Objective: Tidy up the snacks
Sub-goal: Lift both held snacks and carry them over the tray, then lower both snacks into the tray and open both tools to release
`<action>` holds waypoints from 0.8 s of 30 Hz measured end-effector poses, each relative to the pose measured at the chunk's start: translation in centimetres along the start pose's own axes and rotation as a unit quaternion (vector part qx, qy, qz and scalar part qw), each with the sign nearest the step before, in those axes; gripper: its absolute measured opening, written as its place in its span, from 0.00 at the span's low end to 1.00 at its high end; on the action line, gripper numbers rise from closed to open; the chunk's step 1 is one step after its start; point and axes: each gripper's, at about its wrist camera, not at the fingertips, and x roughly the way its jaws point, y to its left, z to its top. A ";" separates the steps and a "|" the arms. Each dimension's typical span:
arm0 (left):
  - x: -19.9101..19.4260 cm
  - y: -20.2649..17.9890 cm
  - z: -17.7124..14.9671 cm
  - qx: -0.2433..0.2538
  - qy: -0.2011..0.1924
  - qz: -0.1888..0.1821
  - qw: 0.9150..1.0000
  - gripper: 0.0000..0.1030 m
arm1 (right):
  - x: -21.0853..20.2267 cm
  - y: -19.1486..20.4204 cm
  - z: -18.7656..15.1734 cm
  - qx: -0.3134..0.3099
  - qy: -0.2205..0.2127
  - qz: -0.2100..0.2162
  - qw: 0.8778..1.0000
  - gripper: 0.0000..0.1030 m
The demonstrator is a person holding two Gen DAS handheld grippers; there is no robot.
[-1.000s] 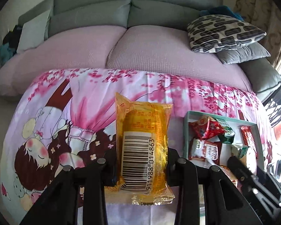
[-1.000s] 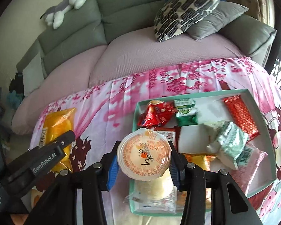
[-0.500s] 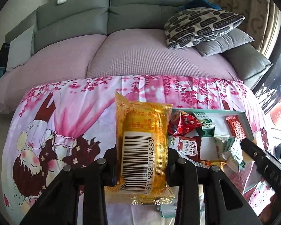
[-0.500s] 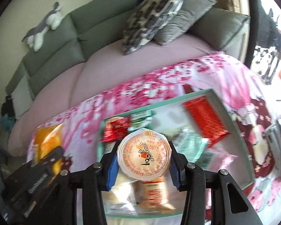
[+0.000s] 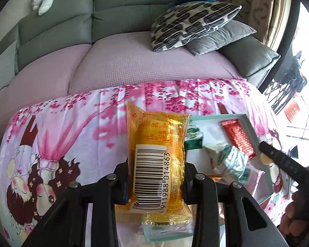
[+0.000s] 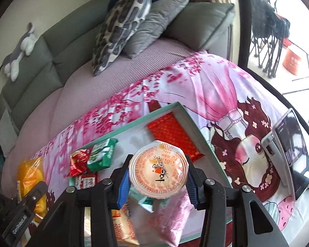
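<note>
Two snacks are in hand; the left tool (image 5: 155,183) clamps a yellow packet (image 5: 156,160) above the tray's (image 6: 197,127) near corner; the right tool (image 6: 157,182) grips a sealed jelly cup (image 6: 158,174) over the tray's middle; several packets already lie inside, so the sorting looks well along; both held items still need setting down on the covered bench (image 6: 206,86).

Bright daylight from window (image 6: 294,41) at right; fisheye edges dark, bent.
</note>
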 end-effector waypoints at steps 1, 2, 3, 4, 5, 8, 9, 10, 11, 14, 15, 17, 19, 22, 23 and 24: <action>0.0 -0.3 0.3 0.001 0.000 -0.006 1.000 0.36 | 0.2 -0.4 0.0 0.004 0.002 -0.003 1.000 0.47; 0.1 -0.7 0.5 0.002 0.001 -0.011 1.000 0.36 | 0.6 -0.8 0.1 0.009 0.005 -0.005 1.000 0.47; 0.1 -1.0 0.7 0.003 0.002 -0.015 1.000 0.36 | 0.7 -1.1 0.1 0.013 0.005 -0.004 1.000 0.47; 0.2 -1.4 1.0 0.005 0.003 -0.020 1.000 0.36 | 0.9 -1.4 0.2 0.017 0.006 0.000 1.000 0.47; 0.4 -1.8 1.2 0.008 0.004 -0.024 1.000 0.36 | 1.2 -1.6 0.3 0.021 0.005 0.005 1.000 0.47; 1.0 -3.1 1.8 0.017 0.012 -0.039 0.999 0.36 | 2.0 -2.1 0.4 0.026 0.004 0.011 1.000 0.47; 1.4 -3.6 1.9 0.020 0.017 -0.044 0.999 0.36 | 2.2 -2.2 0.5 0.027 0.004 0.014 1.000 0.47; 1.8 -4.0 2.0 0.023 0.025 -0.046 0.998 0.36 | 2.3 -2.2 0.5 0.027 0.003 0.015 1.000 0.47; 2.3 -4.5 2.0 0.027 0.032 -0.046 0.998 0.36 | 2.5 -2.3 0.5 0.026 0.001 0.017 1.000 0.47; 3.5 -5.5 1.8 0.035 0.046 -0.045 0.997 0.36 | 3.0 -2.2 0.7 0.021 -0.006 0.024 0.999 0.47; 3.8 -5.6 1.7 0.035 0.051 -0.045 0.997 0.36 | 3.1 -2.1 0.7 0.020 -0.006 0.025 0.999 0.47; 4.7 -5.9 1.4 0.033 0.062 -0.044 0.997 0.36 | 3.5 -2.0 0.7 0.017 -0.005 0.028 0.999 0.47; 5.3 -5.9 1.2 0.032 0.067 -0.042 0.996 0.36 | 3.8 -2.0 0.7 0.016 -0.002 0.028 0.999 0.47; 6.1 -6.0 1.1 0.030 0.077 -0.040 0.996 0.36 | 4.0 -2.0 0.7 0.013 -0.001 0.021 1.000 0.47; 6.4 -6.0 1.1 0.028 0.079 -0.039 0.996 0.36 | 4.1 -2.0 0.7 0.013 -0.001 0.020 1.000 0.47; 6.6 -6.0 1.1 0.028 0.080 -0.038 0.996 0.36 | 4.2 -2.0 0.7 0.013 0.000 0.020 1.000 0.47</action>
